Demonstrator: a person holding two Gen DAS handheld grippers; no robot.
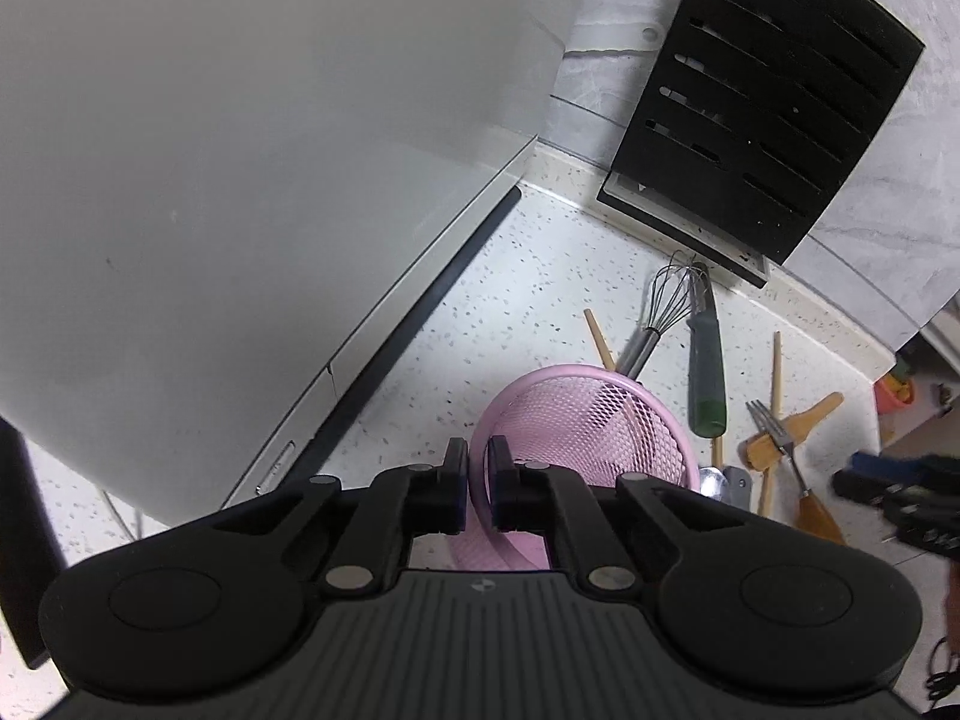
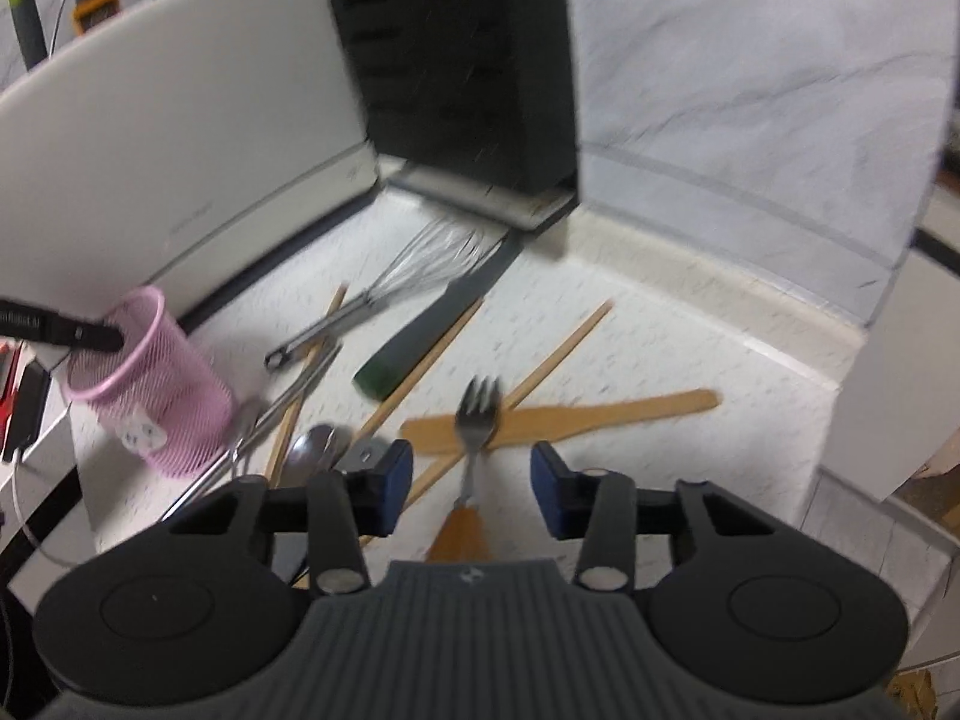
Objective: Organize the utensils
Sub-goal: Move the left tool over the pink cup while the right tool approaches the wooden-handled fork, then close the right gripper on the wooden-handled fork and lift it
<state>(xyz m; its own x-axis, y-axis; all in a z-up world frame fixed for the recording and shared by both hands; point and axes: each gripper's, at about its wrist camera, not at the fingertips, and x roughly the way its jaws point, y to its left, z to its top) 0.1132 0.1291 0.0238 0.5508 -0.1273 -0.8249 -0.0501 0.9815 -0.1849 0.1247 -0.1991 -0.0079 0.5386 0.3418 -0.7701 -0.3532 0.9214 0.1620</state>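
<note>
Bracing the pink mesh cup (image 1: 591,420) by its rim, the left gripper (image 1: 477,468) has its jaws clamped on the near edge. The right gripper (image 2: 472,480) hovers over the fork (image 2: 477,420), jaws apart on either side of its neck, not touching. The fork lies across a wooden spatula (image 2: 564,417) near the chopsticks (image 2: 558,354). Best to close squarely on the neck, lifting straight so neighbours stay undisturbed.

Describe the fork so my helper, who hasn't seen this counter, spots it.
Start at the black knife block and come forward over the counter to the flat wooden spatula. The fork lies across it, the only pronged piece, with an orange-brown handle.
</note>
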